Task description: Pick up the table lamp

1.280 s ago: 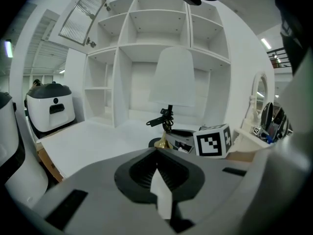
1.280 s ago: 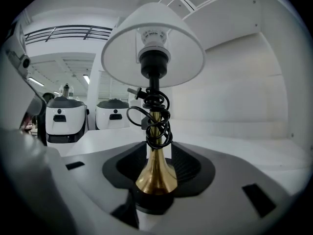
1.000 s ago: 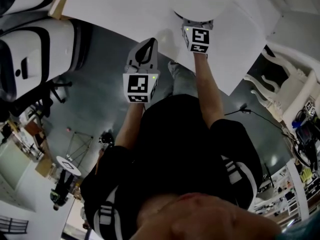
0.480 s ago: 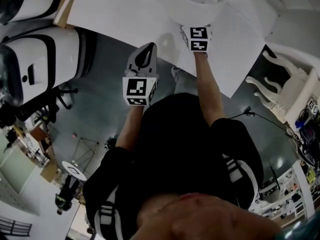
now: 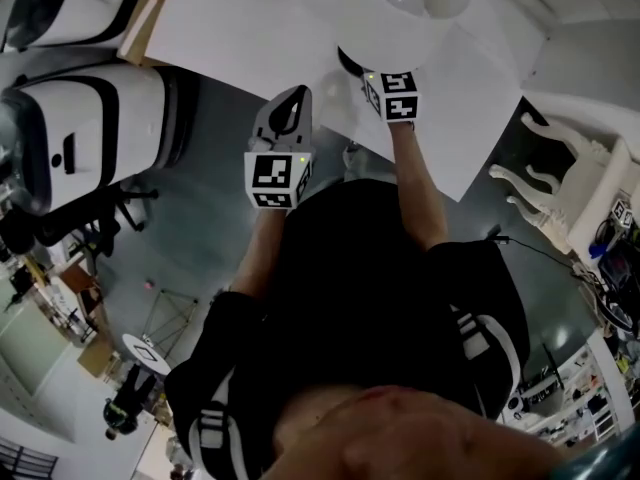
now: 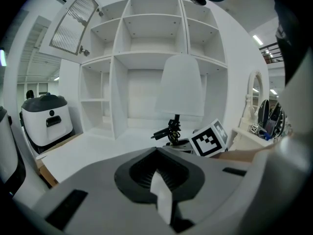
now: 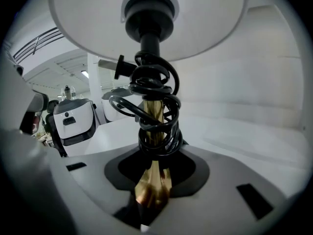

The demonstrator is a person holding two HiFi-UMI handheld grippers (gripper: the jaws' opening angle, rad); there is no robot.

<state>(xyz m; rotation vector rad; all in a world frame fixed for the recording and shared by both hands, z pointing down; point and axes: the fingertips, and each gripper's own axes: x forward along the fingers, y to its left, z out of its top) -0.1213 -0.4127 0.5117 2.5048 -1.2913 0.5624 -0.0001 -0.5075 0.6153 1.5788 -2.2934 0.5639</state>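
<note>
Right claw closing on table lamp brass stem, black cord coiled round, white shade above, left claw closed

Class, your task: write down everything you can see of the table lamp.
The table lamp has a plain white tapered shade, a black socket beneath it, and a shiny brass-looking stem. Its black cord is coiled round the stem, with the plug sticking out. The lamp stands upright on the white table, in front of white shelving. The right gripper is closing its jaws on the lower stem, which sits between them.
</note>
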